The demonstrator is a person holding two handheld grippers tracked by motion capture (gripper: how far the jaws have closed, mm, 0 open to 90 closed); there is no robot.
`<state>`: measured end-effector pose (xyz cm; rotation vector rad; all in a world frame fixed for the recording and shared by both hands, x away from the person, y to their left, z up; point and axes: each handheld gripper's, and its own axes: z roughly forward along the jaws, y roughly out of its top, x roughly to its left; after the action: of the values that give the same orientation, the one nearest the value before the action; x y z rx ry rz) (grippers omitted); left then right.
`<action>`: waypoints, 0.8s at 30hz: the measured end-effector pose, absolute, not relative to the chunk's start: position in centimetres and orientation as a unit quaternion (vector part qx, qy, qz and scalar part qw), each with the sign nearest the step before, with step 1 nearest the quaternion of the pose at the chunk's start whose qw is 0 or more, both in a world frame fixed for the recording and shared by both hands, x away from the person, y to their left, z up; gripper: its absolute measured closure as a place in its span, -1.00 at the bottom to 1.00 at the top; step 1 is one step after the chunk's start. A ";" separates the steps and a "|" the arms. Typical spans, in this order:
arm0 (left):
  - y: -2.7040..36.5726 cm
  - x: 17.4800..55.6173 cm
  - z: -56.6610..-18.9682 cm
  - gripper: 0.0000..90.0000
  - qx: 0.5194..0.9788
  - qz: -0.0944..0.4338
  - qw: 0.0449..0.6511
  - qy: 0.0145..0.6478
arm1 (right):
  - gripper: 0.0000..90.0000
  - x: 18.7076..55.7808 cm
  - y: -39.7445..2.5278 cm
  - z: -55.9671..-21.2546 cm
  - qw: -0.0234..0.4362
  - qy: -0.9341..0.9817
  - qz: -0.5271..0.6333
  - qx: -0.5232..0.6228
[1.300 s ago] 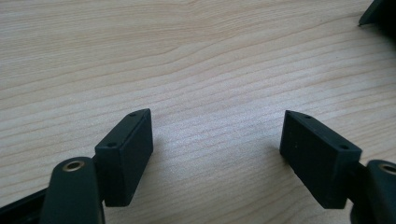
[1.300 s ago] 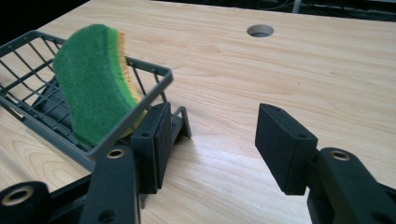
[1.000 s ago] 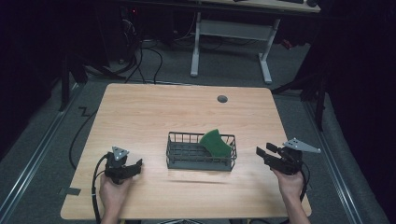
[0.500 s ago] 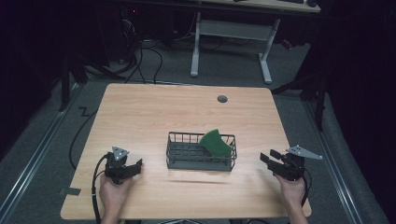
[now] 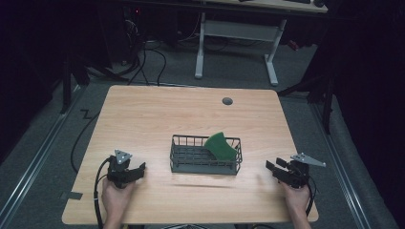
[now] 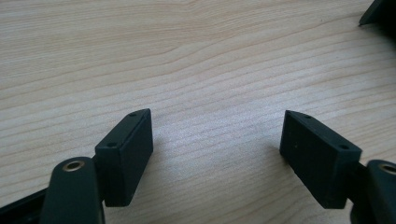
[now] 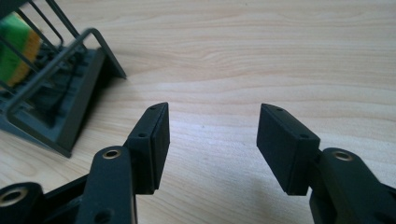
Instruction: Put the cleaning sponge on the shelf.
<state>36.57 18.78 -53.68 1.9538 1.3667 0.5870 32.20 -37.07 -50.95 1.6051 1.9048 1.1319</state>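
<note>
Two hand-held grippers rest low on the light wooden table (image 5: 157,114), jaws parted wide and empty: the left gripper (image 6: 217,140) well left of the dark wire basket (image 5: 206,155), the right gripper (image 7: 212,135) well to its right. A green sponge with a yellow layer (image 5: 220,145) leans inside the basket's right end. Risk: a jaw could probably snag the wire wall and drag the basket. The sponge's lower part is hidden behind the wires.

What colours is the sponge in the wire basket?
Green with a yellow layer, the sponge; clearest in the right gripper view.
</note>
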 end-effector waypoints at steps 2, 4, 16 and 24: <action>18.8 36.6 -53.7 -0.42 0.749 0.225 0.336 0.524 | -0.01 32.2 -37.1 -51.2 0.199 0.682 0.402 0.578; 18.8 36.6 -53.7 -0.42 0.749 0.225 0.336 0.524 | -0.01 32.2 -37.2 -51.5 0.202 0.684 0.396 0.579; 18.8 36.6 -53.7 -0.42 0.749 0.225 0.336 0.524 | -0.05 32.3 -37.1 -52.4 0.214 0.690 0.373 0.582; 18.8 36.6 -53.7 -0.42 0.749 0.225 0.336 0.524 | -0.07 32.2 -37.0 -52.8 0.220 0.695 0.361 0.582</action>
<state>36.57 18.78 -53.68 1.9536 1.3671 0.5873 32.23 -36.96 -52.77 1.6089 1.9221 0.9993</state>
